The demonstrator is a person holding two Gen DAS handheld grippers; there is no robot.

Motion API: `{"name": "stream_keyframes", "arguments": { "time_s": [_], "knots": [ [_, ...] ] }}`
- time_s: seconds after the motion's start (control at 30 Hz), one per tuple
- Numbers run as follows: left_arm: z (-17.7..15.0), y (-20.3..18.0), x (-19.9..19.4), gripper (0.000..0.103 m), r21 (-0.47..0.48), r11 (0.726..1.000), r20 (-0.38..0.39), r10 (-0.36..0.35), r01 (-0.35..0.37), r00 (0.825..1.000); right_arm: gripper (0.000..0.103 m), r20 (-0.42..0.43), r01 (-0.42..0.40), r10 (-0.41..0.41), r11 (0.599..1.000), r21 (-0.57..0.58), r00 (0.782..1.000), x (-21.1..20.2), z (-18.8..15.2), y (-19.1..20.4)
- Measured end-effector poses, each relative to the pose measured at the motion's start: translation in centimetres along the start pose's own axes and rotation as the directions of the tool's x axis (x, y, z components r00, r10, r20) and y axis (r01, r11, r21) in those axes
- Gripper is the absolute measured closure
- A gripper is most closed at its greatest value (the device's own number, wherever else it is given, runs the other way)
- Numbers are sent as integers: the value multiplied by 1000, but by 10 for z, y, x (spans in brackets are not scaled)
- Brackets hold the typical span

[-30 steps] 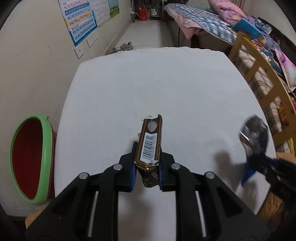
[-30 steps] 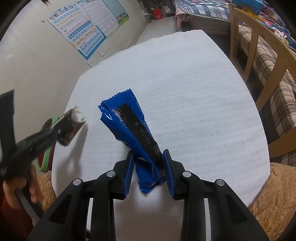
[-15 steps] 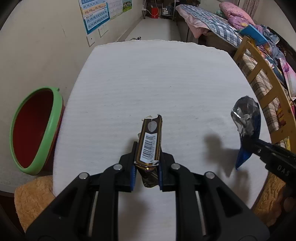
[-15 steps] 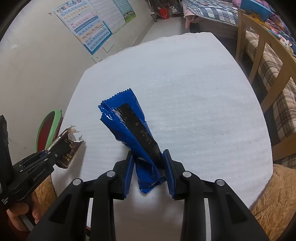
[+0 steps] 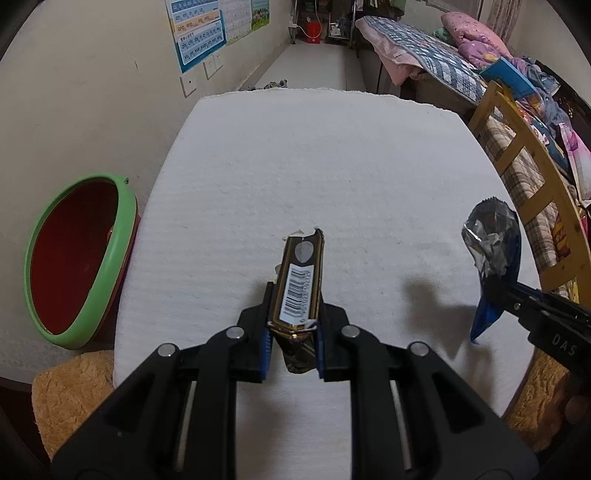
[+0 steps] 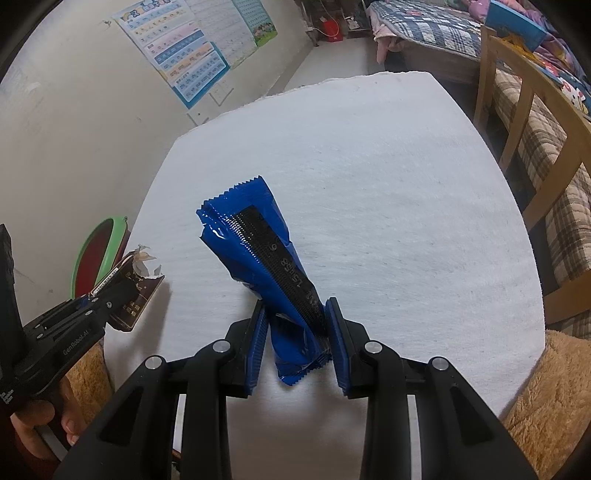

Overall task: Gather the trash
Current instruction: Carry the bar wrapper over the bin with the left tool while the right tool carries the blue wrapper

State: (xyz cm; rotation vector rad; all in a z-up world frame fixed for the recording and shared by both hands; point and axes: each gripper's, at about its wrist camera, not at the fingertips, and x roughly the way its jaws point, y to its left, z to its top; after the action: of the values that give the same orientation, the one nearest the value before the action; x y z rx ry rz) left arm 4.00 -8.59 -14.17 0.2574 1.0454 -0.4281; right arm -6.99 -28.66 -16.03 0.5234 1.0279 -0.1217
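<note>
My left gripper (image 5: 293, 317) is shut on a dark brown wrapper (image 5: 299, 284) with gold edges and a barcode label, its torn end pointing away from me. It hangs above the white table (image 5: 332, 155). In the right wrist view the same brown wrapper (image 6: 136, 291) shows at the left, clamped in the left gripper (image 6: 110, 302). My right gripper (image 6: 295, 328) is shut on a crinkled blue wrapper (image 6: 258, 240) with a black serrated strip. That blue wrapper (image 5: 493, 254) shows its silver inside at the right of the left wrist view. A red bin with a green rim (image 5: 74, 254) stands left of the table.
A wall with posters (image 5: 199, 33) runs along the left. A wooden bed rail (image 5: 524, 147) and plaid bedding lie to the right. A fuzzy tan cushion (image 5: 70, 387) sits under the table's near corners. A hand (image 6: 40, 421) holds the left gripper's grip.
The left gripper has shifted toward the bin side with the brown wrapper, so the green-rimmed bin shows more fully. The right gripper and blue wrapper have stayed about where they were.
</note>
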Motion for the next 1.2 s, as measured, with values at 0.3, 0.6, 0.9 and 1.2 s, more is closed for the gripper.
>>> {"name": "stream_keyframes", "arguments": {
  "time_s": [0.3, 0.6, 0.9, 1.2],
  "knots": [
    [-3, 11, -2, 86, -25, 1000, 0, 6, -6, 1000, 72, -7, 1, -1, 1000, -10, 1000, 1, -1, 4],
    [-5, 13, 3, 86, -34, 999, -15, 8, -8, 1000, 72, -12, 2, -3, 1000, -17, 1000, 4, -2, 6],
    [-7, 12, 6, 86, -31, 999, -24, 5, -6, 1000, 72, -24, 2, -3, 1000, -24, 1000, 7, -3, 10],
    [-6, 19, 0, 86, -47, 999, 1, 5, -5, 1000, 72, -7, 5, -5, 999, -34, 1000, 2, -1, 16]
  ]
}}
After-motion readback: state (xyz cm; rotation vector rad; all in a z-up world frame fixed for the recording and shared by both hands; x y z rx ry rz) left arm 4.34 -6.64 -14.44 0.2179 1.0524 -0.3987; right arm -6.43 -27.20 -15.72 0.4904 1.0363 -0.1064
